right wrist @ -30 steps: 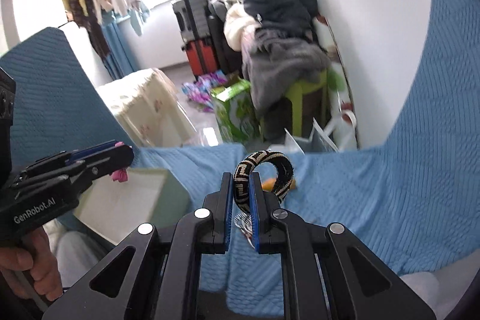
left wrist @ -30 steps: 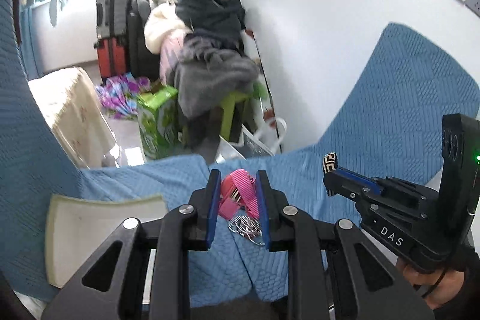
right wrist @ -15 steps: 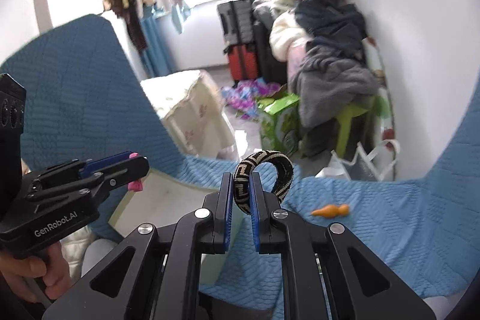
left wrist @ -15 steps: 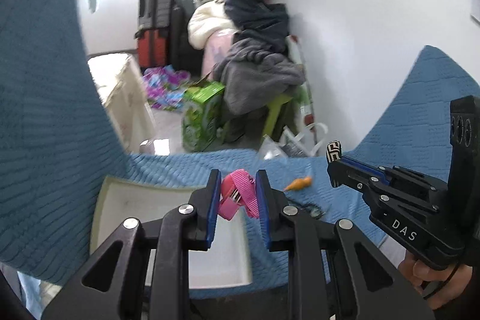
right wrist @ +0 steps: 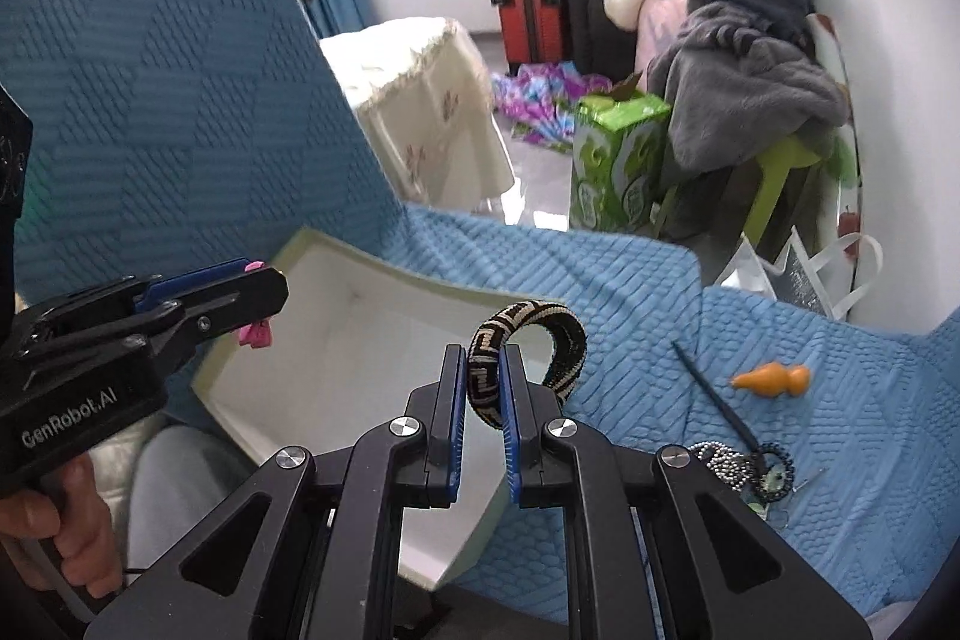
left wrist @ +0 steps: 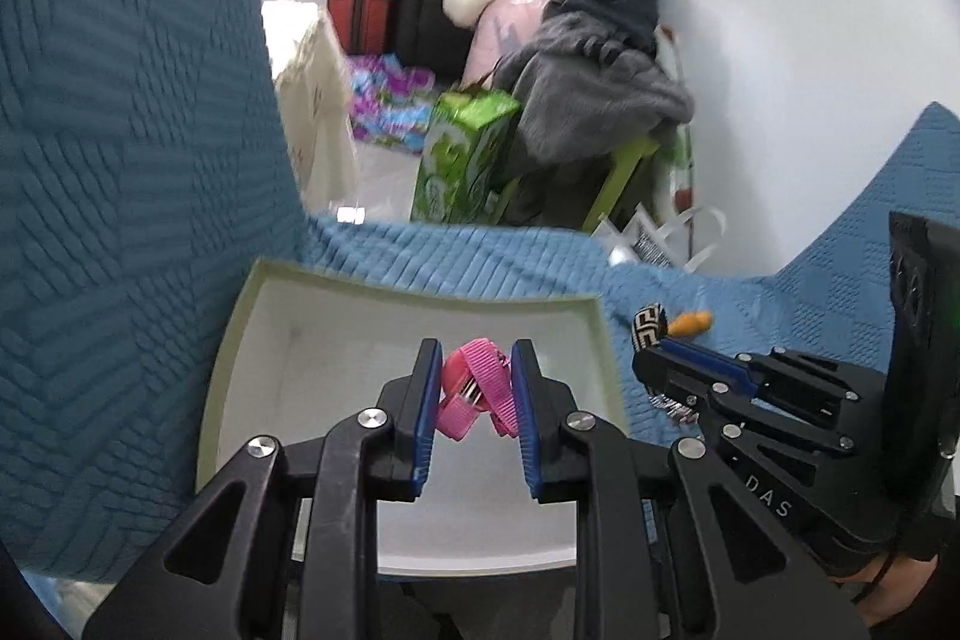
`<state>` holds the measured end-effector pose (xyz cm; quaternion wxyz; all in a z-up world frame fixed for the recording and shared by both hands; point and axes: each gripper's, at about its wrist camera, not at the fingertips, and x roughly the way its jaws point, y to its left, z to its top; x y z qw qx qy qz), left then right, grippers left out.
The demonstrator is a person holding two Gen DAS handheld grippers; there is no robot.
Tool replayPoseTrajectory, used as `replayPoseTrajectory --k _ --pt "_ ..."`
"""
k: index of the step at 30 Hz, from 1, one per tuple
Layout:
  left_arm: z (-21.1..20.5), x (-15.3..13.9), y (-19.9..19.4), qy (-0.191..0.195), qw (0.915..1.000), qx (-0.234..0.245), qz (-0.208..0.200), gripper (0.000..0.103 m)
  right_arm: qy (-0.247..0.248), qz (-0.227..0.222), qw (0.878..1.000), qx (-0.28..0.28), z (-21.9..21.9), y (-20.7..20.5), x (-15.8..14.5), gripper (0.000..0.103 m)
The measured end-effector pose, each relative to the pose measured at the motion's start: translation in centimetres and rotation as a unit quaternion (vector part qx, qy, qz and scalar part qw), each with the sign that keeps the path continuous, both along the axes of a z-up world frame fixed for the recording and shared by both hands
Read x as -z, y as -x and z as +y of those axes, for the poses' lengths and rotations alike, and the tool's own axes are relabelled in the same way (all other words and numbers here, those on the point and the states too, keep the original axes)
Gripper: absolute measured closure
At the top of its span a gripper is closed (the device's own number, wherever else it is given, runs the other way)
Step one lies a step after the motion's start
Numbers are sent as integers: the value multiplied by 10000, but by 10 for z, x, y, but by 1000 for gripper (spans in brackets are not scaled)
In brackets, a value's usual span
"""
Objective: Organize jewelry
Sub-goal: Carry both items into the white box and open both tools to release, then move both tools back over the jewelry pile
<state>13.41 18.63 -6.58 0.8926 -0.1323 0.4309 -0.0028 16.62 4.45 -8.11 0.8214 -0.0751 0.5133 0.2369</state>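
My left gripper [left wrist: 472, 361] is shut on a pink ribbon strap with a metal buckle [left wrist: 474, 388], held above the inside of an open white box [left wrist: 336, 340]. My right gripper [right wrist: 483, 367] is shut on a black-and-cream patterned bangle [right wrist: 540, 334] and hovers over the box's right corner [right wrist: 360, 340]. In the right wrist view the left gripper [right wrist: 264, 289] shows at the left with the pink strap [right wrist: 255, 334] hanging from it. In the left wrist view the right gripper [left wrist: 645, 361] shows at the right, the bangle [left wrist: 648, 325] at its tip.
On the blue quilted cover [right wrist: 630, 292] right of the box lie an orange gourd-shaped charm [right wrist: 771, 379], a dark thin stick [right wrist: 714, 394] and a beaded piece [right wrist: 741, 469]. Beyond the edge stand a green carton [right wrist: 618, 160], piled clothes and suitcases. A hand [right wrist: 66, 532] grips the left handle.
Both grippers have come down and across to the left, from over the blue cover to over the white box, each still carrying its piece. The box now fills the lower view.
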Motion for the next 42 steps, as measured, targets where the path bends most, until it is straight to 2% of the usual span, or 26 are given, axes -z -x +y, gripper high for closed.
replayPoseTrajectory --k 9,13,15,16,17,19,21,23,29,33,38,42 --pt "5 56 -5 239 9981 -66 556 79 118 455 9988 -119 12 -4 52 93" --pt "-3 55 -2 169 9984 -77 526 79 75 484 9987 -144 10 -1 52 93" --pt "-4 48 0 158 9987 -108 478 79 26 437 9989 -175 8 1 45 90" --pt "-4 46 -2 155 9986 -122 485 79 28 385 9991 -158 6 1 41 82" --pt "-4 43 -2 144 9985 -145 505 78 9 320 9994 -136 3 1 34 79" --pt "-6 32 -1 125 9989 -166 418 75 -96 221 9996 -110 -3 1 20 78" --pt "-6 21 4 97 9992 -214 317 54 -167 106 9998 -79 -8 1 6 77" --pt "-9 3 11 58 9996 -251 91 47 -258 -26 9996 -54 -15 3 -10 76" --pt "-23 -40 20 -121 9990 -266 -348 47 -507 -472 9976 20 -35 11 -59 73" --pt "-36 -66 27 -101 9973 -256 -680 47 -641 -801 9947 23 -52 16 -89 73" --pt "-59 -85 29 -86 9951 -132 -980 47 -703 -1125 9911 67 -74 20 -116 73" --pt "-78 -90 22 -63 9940 -35 -1095 47 -677 -1294 9891 203 -98 22 -124 73"
